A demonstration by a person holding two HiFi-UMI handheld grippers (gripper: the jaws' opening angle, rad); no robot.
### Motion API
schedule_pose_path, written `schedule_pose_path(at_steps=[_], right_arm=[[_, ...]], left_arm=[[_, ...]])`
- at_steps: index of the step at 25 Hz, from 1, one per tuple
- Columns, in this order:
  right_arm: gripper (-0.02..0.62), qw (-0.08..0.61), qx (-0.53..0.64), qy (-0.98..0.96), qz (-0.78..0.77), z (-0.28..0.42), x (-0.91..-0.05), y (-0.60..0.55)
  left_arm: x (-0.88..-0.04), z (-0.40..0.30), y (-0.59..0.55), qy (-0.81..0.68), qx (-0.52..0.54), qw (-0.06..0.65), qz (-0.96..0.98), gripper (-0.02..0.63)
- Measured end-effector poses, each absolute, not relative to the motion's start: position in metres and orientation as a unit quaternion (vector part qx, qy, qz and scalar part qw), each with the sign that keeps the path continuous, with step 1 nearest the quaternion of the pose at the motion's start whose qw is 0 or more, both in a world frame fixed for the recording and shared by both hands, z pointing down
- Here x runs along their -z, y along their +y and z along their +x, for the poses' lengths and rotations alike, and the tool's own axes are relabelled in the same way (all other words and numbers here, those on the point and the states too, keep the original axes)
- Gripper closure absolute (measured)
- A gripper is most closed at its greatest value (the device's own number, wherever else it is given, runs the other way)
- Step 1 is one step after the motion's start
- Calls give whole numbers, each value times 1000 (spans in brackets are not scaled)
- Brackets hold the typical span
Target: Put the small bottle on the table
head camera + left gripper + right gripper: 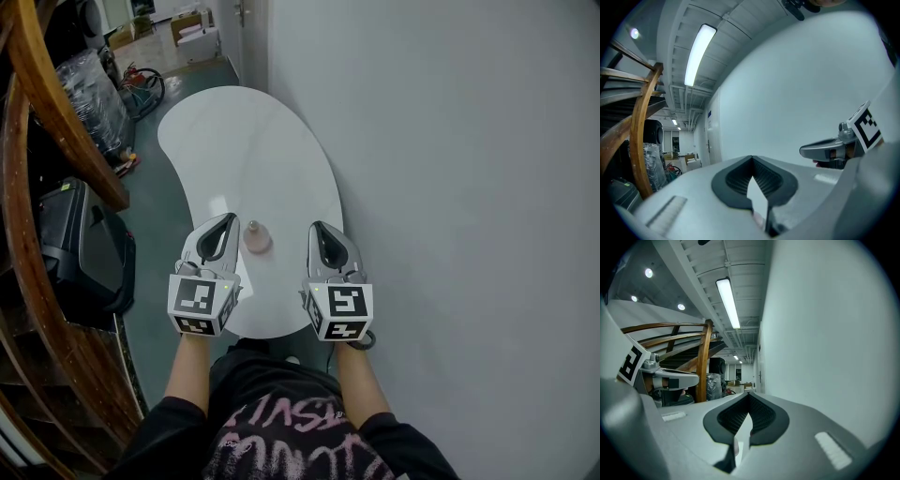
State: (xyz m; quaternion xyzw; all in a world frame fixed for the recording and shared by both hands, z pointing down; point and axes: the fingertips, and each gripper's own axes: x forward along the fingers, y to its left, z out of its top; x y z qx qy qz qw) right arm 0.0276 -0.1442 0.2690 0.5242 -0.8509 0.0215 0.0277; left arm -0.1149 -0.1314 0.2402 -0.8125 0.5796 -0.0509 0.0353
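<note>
The small bottle (255,238) stands on the white table (234,141) at frame centre, between the left gripper (230,219) and right gripper (316,227), both clenched on nothing

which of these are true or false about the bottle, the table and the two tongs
1. The small pinkish bottle with a grey cap stands upright on the white curved tabletop. True.
2. The left tongs are clamped on the bottle. False: their tips meet on nothing, and the bottle stands outside them.
3. The right tongs are closed at the tips and hold nothing. True.
4. In the head view the bottle stands to the right of both tongs. False: it stands between them, nearer the left tongs.
</note>
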Motion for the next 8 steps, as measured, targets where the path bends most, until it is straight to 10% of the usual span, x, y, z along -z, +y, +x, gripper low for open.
schedule_pose_path(at_steps=[8], right_arm=[[587, 29, -23, -853, 520, 22, -270, -145]], left_arm=[[-241, -121, -130, 581, 49, 36, -812, 600]])
